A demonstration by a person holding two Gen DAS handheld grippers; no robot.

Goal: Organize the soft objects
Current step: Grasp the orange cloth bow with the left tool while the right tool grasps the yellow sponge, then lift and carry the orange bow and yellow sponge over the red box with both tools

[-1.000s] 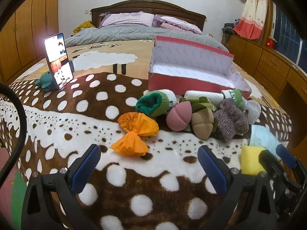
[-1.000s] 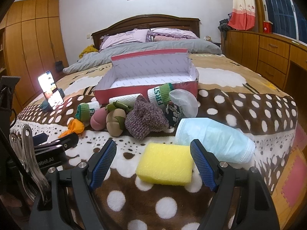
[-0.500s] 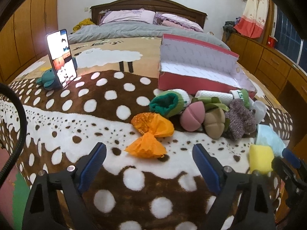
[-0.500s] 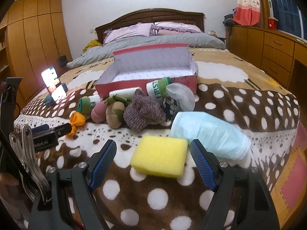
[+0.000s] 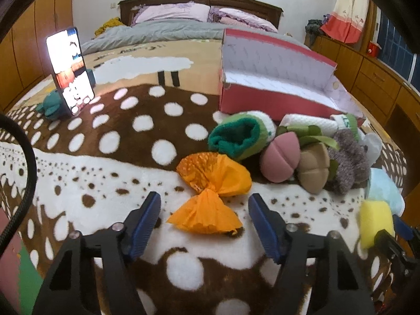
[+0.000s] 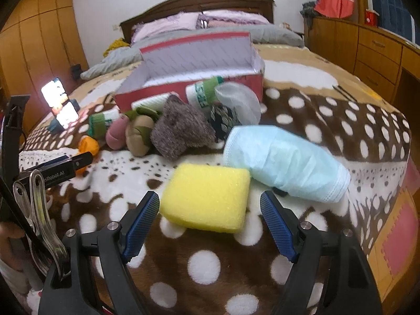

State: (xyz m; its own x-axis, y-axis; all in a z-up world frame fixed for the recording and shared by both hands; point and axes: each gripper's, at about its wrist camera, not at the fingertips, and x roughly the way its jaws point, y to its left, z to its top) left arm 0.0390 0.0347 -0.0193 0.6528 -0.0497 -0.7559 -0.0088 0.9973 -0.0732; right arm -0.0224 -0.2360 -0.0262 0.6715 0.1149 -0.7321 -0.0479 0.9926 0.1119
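Observation:
An orange crinkled bundle [image 5: 210,194] lies on the spotted blanket, just ahead of my open left gripper [image 5: 204,223], its near end between the fingertips. A yellow sponge [image 6: 207,197] lies just ahead of my open right gripper [image 6: 210,225], its near edge between the blue pads. Behind lie a light blue face mask [image 6: 286,162], a grey knitted piece [image 6: 181,131], pink [image 5: 279,158] and tan [image 5: 313,170] plush toys, a green sock [image 5: 237,137] and rolled white cloths. An open red shoebox [image 5: 275,102] stands behind them.
A lit phone [image 5: 69,69] stands propped at the left on the blanket beside a small teal toy [image 5: 50,105]. Wooden drawers [image 6: 378,50] run along the right side of the bed. Pillows and headboard lie at the far end.
Both grippers have moved forward and lower. The orange bundle now sits at the left fingertips and the sponge at the right fingertips. Both stay open.

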